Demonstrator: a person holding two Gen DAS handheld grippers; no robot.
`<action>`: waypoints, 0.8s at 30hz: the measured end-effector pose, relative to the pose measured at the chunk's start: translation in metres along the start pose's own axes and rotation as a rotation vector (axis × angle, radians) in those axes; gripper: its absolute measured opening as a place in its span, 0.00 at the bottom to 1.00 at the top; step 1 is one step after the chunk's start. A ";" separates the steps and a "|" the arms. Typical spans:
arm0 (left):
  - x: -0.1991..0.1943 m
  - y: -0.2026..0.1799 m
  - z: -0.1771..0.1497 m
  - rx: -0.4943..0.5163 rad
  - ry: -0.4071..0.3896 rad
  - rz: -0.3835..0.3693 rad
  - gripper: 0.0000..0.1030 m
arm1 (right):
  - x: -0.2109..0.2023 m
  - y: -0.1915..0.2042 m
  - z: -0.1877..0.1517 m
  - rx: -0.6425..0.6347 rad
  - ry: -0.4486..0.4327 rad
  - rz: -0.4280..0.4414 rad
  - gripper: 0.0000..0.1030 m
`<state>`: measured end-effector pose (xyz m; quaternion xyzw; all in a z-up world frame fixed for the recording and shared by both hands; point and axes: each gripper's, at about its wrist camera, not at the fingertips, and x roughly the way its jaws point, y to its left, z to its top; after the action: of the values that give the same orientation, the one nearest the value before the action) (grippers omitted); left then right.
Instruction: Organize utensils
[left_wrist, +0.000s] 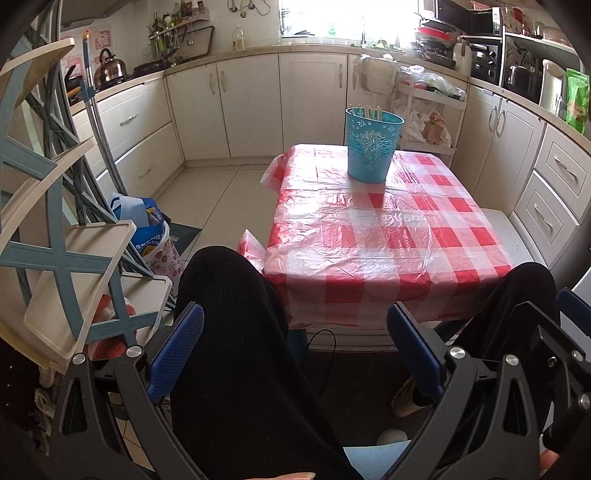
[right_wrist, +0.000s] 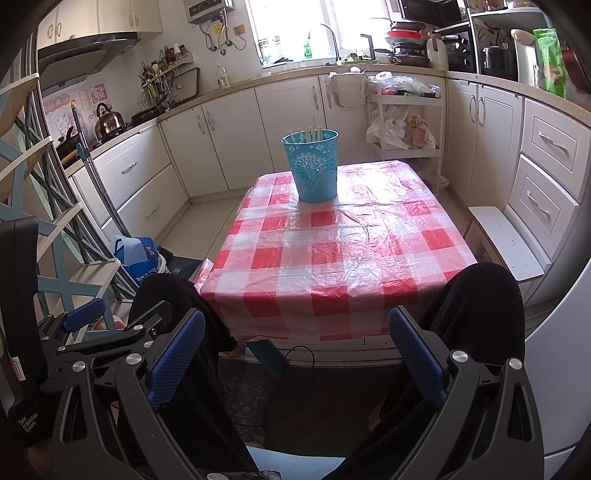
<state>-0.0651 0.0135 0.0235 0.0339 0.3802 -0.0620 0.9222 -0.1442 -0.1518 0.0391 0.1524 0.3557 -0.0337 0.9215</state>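
Utensils (right_wrist: 308, 133) are seen standing upright in a blue bucket (right_wrist: 313, 168), set well ahead of both hand-held grippers on the checked surface (right_wrist: 332, 258). Left hand-held gripper (left_wrist: 295, 350) and right hand-held gripper (right_wrist: 295, 350) are held wide apart and empty above the person's knees, likely at rest.

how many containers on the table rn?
1. A blue bucket stands toward the far end of the checked tablecloth, with pale sticks poking out. Nothing else shows on the table.
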 end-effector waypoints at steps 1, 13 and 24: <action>0.000 0.001 -0.001 0.002 0.000 0.001 0.93 | 0.000 0.000 0.000 0.000 0.000 0.000 0.93; 0.002 -0.002 0.001 0.014 0.014 0.004 0.93 | 0.000 -0.003 0.003 -0.009 0.010 -0.015 0.93; 0.007 -0.004 0.002 0.009 0.057 -0.053 0.93 | 0.003 -0.004 0.002 -0.032 0.031 -0.057 0.93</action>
<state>-0.0593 0.0083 0.0200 0.0299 0.4068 -0.0870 0.9089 -0.1409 -0.1556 0.0374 0.1281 0.3746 -0.0521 0.9168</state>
